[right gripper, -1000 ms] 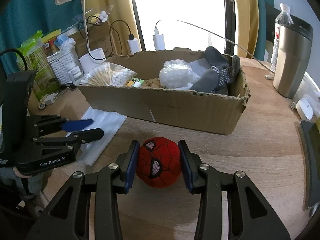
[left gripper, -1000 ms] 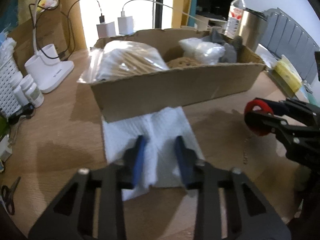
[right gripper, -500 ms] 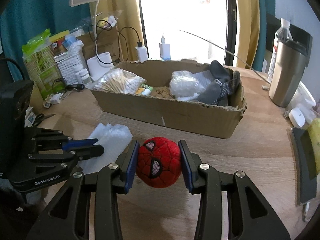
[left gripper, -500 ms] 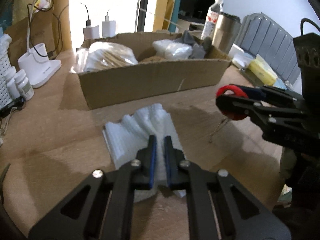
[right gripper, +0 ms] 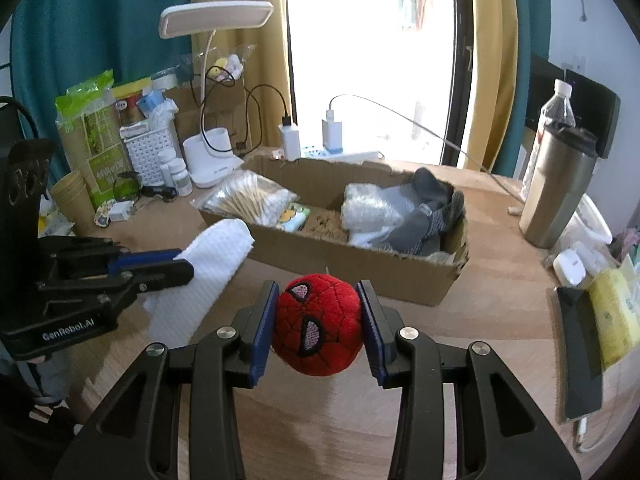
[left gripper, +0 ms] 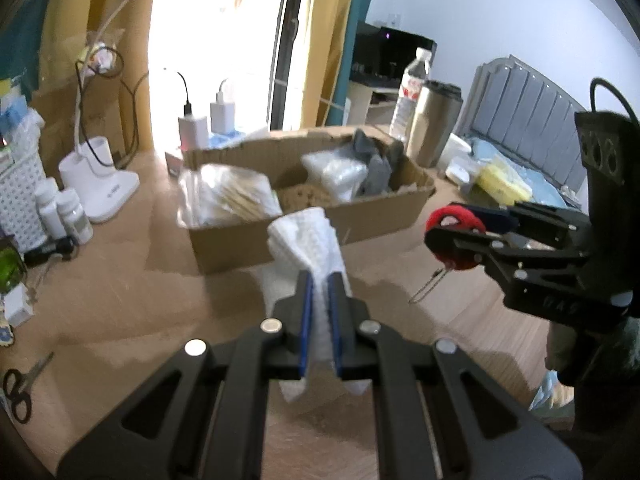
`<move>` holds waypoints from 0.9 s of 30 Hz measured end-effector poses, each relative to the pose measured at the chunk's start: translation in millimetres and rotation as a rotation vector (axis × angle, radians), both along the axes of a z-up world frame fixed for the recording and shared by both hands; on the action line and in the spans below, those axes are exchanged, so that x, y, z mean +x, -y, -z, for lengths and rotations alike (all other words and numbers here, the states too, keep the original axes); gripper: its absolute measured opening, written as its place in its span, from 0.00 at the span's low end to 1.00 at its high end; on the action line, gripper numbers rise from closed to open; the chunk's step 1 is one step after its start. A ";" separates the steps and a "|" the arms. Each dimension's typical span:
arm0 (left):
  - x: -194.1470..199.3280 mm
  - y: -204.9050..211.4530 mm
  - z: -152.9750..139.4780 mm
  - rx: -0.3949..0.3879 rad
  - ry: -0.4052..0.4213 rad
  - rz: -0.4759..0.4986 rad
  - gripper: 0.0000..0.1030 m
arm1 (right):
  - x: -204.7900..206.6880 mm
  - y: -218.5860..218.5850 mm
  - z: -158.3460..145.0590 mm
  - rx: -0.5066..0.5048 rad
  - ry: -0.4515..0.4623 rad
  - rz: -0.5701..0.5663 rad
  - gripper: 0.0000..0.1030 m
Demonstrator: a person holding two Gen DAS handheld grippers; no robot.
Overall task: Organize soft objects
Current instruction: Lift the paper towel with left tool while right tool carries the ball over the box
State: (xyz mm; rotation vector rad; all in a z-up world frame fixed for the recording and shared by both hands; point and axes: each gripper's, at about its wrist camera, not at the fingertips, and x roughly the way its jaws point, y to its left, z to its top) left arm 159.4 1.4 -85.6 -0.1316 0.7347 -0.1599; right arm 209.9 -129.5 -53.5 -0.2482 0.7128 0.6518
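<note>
**Left wrist view: both claws loaded, box ahead**

Left wrist view is showing the left gripper pinching a white quilted cloth between its blue pads, jaws drawn narrow. The cloth is rising ahead of the fingertips and hanging below them, clear of the wooden table. Beyond it, the cardboard box is sitting on the table, already holding a bag of cotton swabs, a clear plastic bundle and grey socks.

Right wrist view is showing the right gripper clamping a red plush spider-mask ball squarely between both pads, held above the table surface, just short of the box's near wall. The left gripper is appearing at left, carrying the cloth near the box's left end. A steel tumbler is standing to the right of the box.
</note>
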 end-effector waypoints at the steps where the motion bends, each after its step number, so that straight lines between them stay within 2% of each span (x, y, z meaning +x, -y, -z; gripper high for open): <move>1: -0.1 -1.2 -4.0 0.000 0.009 -0.004 0.08 | 0.6 0.1 -2.3 0.001 0.005 0.000 0.40; 27: 35.5 -13.4 -70.8 0.044 0.155 -0.032 0.08 | 48.9 7.9 -47.4 0.041 0.114 0.007 0.41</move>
